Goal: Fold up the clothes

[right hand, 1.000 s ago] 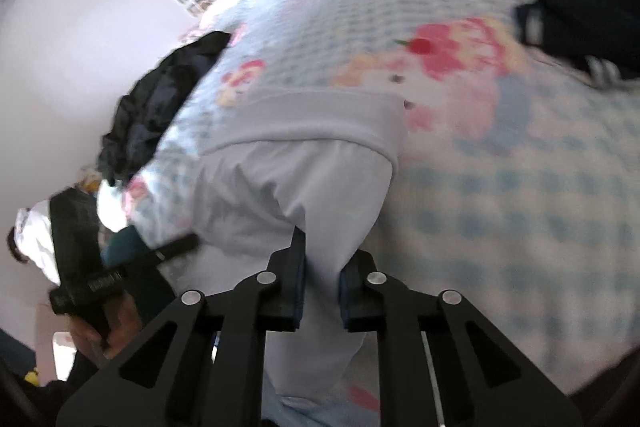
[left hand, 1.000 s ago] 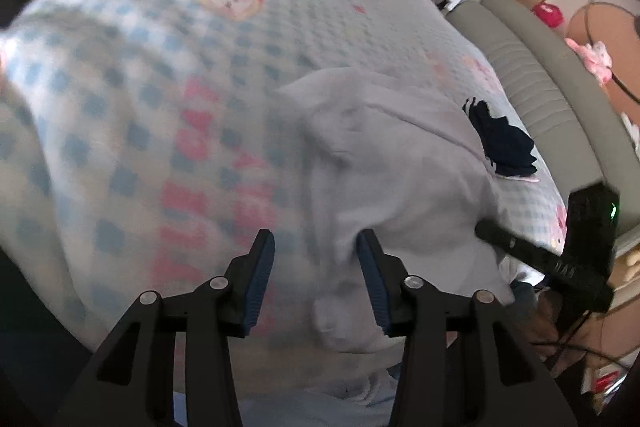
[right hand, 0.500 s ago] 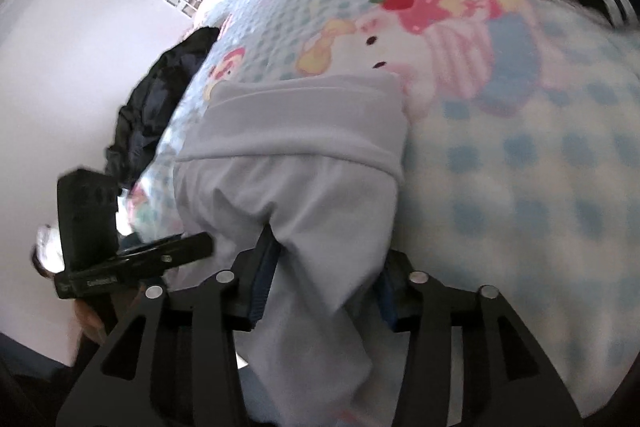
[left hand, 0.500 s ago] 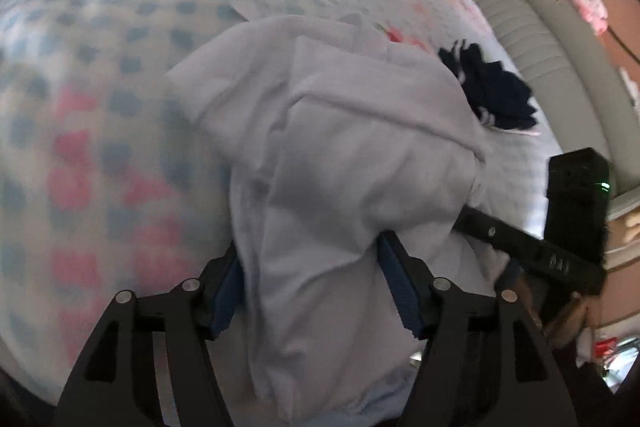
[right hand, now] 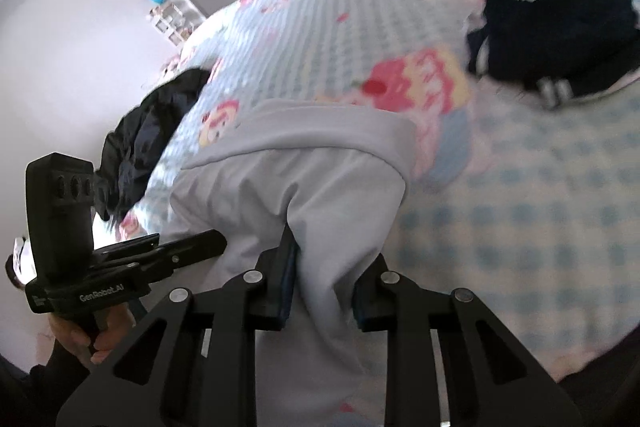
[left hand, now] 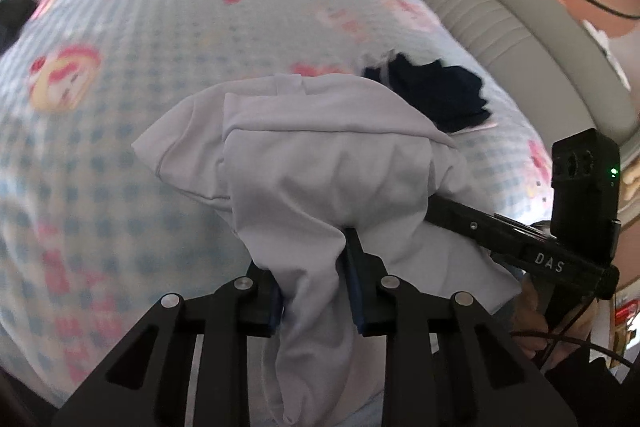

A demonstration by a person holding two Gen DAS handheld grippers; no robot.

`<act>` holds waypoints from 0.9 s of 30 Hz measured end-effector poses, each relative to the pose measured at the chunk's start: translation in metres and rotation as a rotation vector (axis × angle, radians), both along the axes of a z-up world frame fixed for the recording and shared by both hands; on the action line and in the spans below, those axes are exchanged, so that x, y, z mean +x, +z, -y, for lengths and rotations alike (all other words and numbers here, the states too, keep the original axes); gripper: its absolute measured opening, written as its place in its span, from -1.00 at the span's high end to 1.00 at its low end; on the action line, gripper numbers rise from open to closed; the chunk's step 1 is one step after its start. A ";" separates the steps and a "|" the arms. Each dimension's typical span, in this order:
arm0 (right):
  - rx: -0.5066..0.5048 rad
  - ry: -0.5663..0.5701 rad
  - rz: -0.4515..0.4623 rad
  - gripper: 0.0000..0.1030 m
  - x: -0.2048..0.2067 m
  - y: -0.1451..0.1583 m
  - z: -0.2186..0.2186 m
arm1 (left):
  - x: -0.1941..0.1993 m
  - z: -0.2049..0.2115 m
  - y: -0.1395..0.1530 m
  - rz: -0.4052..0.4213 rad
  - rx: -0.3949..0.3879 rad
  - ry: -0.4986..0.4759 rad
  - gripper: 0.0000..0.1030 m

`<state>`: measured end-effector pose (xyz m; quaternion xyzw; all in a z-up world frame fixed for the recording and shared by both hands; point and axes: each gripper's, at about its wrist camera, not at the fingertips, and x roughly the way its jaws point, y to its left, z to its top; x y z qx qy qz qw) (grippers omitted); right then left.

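Observation:
A pale lilac-grey garment (left hand: 320, 163) lies bunched near the front edge of the bed, its folded hem (right hand: 320, 131) toward the far side. My left gripper (left hand: 316, 291) has a fold of this cloth between its blue pads, and its jaws are closing on it. My right gripper (right hand: 324, 279) pinches another fold of the same garment, its jaws closing too. Each gripper shows in the other's view, the right one (left hand: 532, 247) at the garment's right edge, the left one (right hand: 132, 259) at its left edge, held by a hand (right hand: 80, 335).
The bed has a blue-check cover (left hand: 160, 27) with pink cartoon prints. A dark navy garment (left hand: 436, 95) lies beyond the pale one; a black garment (right hand: 148, 139) hangs over the bed's left edge. A grey padded headboard (left hand: 500, 27) runs along the right.
The left gripper moved onto the garment and closed on a fold, lifting it. The right gripper opened, took a thicker fold and closed again. The cloth is gathered higher than before.

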<state>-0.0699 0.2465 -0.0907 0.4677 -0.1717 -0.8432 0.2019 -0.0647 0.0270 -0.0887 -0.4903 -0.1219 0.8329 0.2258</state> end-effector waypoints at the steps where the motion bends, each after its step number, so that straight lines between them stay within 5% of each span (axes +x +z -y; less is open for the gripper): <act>1: -0.005 -0.012 -0.006 0.57 -0.001 0.005 -0.008 | -0.003 -0.008 0.005 -0.011 0.000 -0.015 0.48; 16: 0.047 -0.159 -0.060 0.56 -0.040 0.053 -0.146 | -0.084 -0.146 0.045 -0.086 0.078 -0.113 0.49; 23: 0.149 -0.214 -0.192 0.55 -0.081 0.088 -0.187 | -0.141 -0.198 0.068 -0.143 0.100 -0.130 0.50; 27: 0.149 -0.233 -0.205 0.47 -0.119 0.088 -0.211 | -0.182 -0.210 0.054 -0.136 0.169 -0.082 0.47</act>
